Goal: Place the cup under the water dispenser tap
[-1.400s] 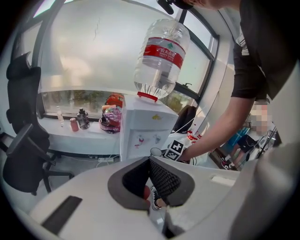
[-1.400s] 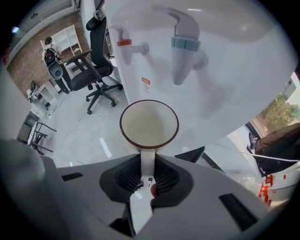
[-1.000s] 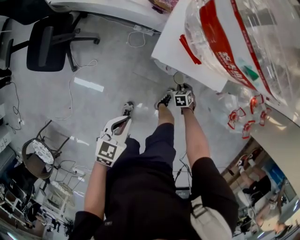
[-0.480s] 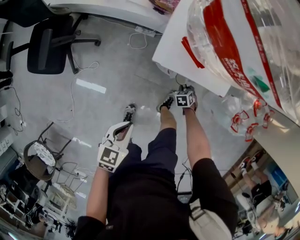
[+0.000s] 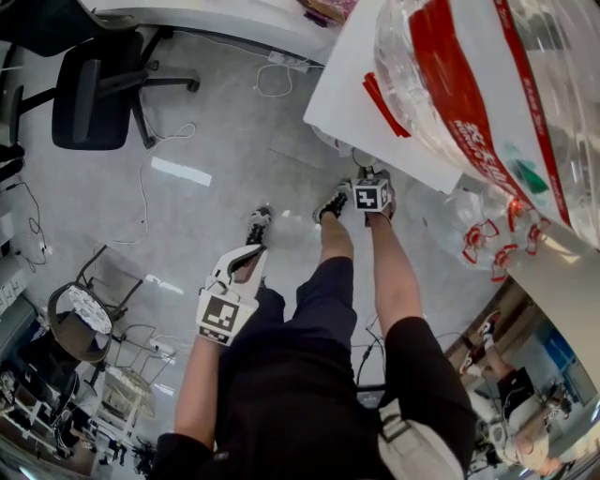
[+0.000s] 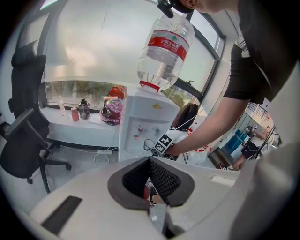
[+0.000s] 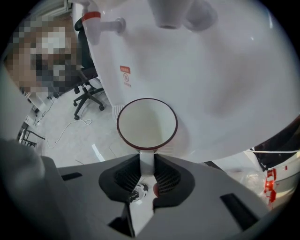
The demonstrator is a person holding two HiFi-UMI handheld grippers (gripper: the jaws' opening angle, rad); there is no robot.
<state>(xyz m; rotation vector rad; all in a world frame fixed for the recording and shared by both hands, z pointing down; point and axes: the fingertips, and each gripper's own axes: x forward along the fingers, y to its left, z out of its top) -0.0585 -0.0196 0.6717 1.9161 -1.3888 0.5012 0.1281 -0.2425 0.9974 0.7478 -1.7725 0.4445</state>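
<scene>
Cup (image 7: pixel 146 124) mid-frame below tap (image 7: pixel 168 13): prob light, stiff, slippy glaze, chips easy; take by handle (image 7: pixel 146 167). R gripper (image 7: pixel 146 158) pinches handle, jaws just been opening; L gripper (image 6: pixel 149 161) pressed together, empty

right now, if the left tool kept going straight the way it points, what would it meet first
Probably the person's own shoe, seen just ahead of the left tool; otherwise the floor, as depth is unclear.

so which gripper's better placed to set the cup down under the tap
Right. The right gripper has the white red-rimmed cup by its handle, jaws just opening slightly, below the taps of the white dispenser. The left gripper is shut, empty, by the person's leg.
</scene>
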